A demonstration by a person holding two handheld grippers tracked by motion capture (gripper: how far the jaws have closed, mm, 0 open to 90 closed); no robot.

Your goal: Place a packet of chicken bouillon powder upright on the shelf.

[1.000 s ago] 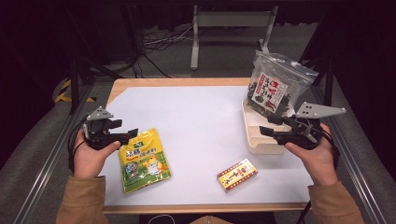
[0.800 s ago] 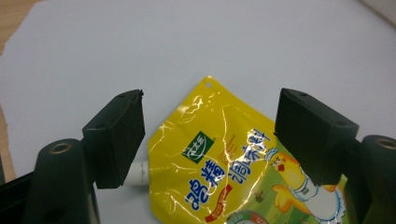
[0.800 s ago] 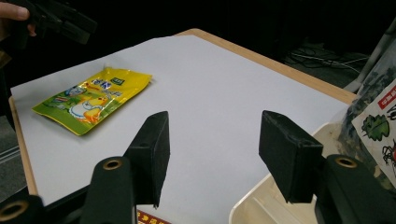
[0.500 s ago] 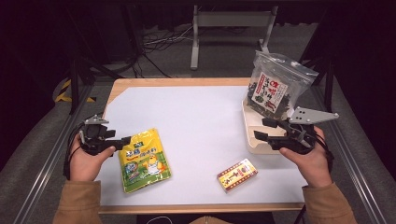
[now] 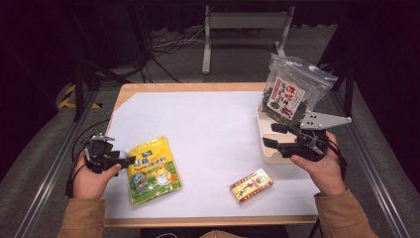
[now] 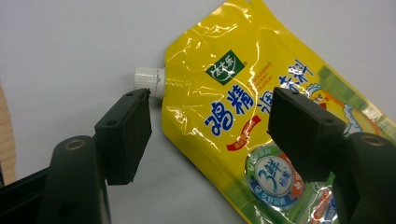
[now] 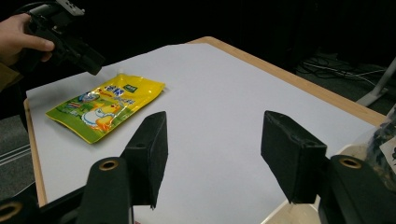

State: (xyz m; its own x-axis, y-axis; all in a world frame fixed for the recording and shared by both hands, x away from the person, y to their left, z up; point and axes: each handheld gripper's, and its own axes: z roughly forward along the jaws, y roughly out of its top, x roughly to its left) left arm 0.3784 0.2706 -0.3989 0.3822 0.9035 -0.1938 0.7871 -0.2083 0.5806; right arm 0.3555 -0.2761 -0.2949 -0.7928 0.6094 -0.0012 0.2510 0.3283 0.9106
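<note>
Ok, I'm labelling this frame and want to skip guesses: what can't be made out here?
- Small box: print too small in the high view.
- Tray: contents hidden by the right gripper and seaweed bag.
- Yellow spout pouch: lower end cut off by the left gripper view's edge and jaws.

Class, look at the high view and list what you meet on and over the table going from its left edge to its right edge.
Left gripper in the person's hand → flat yellow spouted pouch → small red and yellow box → right gripper in the other hand. The cream tray and the clear bag of dark snacks overlap that gripper, so they are left out.
</note>
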